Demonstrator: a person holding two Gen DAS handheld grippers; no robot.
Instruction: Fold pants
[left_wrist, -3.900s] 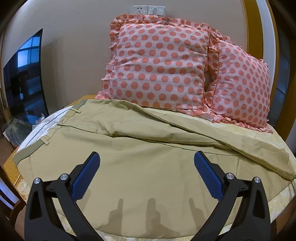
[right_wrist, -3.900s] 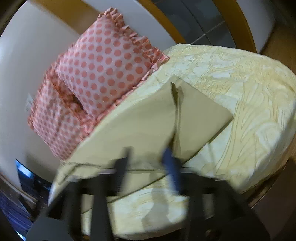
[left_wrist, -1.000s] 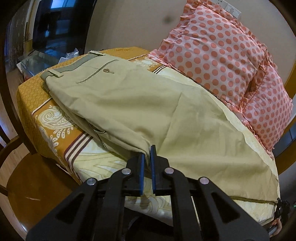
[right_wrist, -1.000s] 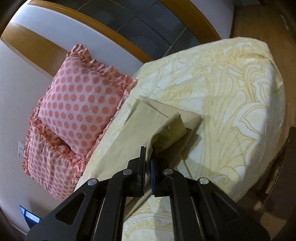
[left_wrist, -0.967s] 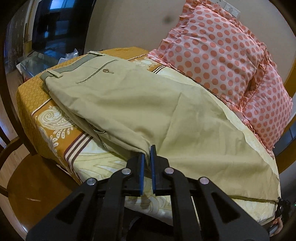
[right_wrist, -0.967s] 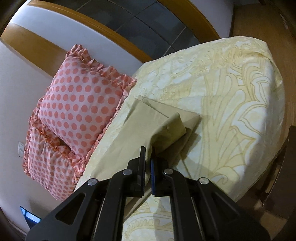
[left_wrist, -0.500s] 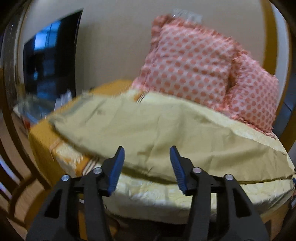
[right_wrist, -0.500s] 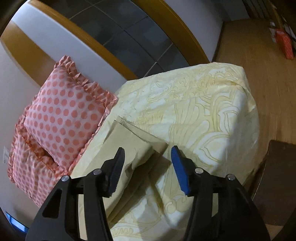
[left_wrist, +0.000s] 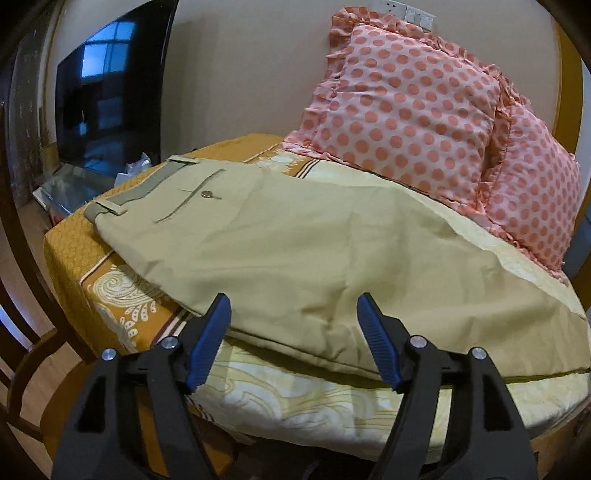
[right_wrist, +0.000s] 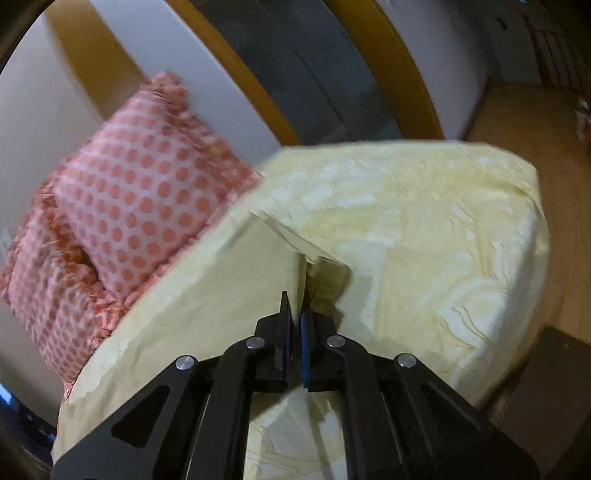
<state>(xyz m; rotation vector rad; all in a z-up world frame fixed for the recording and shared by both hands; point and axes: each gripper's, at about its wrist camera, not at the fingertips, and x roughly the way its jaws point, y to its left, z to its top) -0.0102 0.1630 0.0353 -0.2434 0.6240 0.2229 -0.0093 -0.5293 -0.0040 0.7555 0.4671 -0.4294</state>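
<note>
Currently the pants (left_wrist: 295, 251) lie flat across the bed (left_wrist: 295, 398). My left gripper (left_wrist: 293, 339) hovers spread; my right gripper (right_wrist: 295, 321) pinches the hem. Soft, light fabric: I grip edges.

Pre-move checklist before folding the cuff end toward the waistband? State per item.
1. Right gripper shut on the pants near the cuff end: ok, jaws closed with fabric between them.
2. Left gripper holding fabric: not ok, jaws open and hanging above the near edge of the pants.
3. Pants doubled leg on leg: ok, one layer on top and the back pocket button facing up.
4. Waistband flat on the bedspread: ok.
5. Both cuff layers in the right jaws: cannot tell, view blurred.
6. Polka-dot pillows clear of the fold path: cannot tell; they border the far edge of the pants.
</note>
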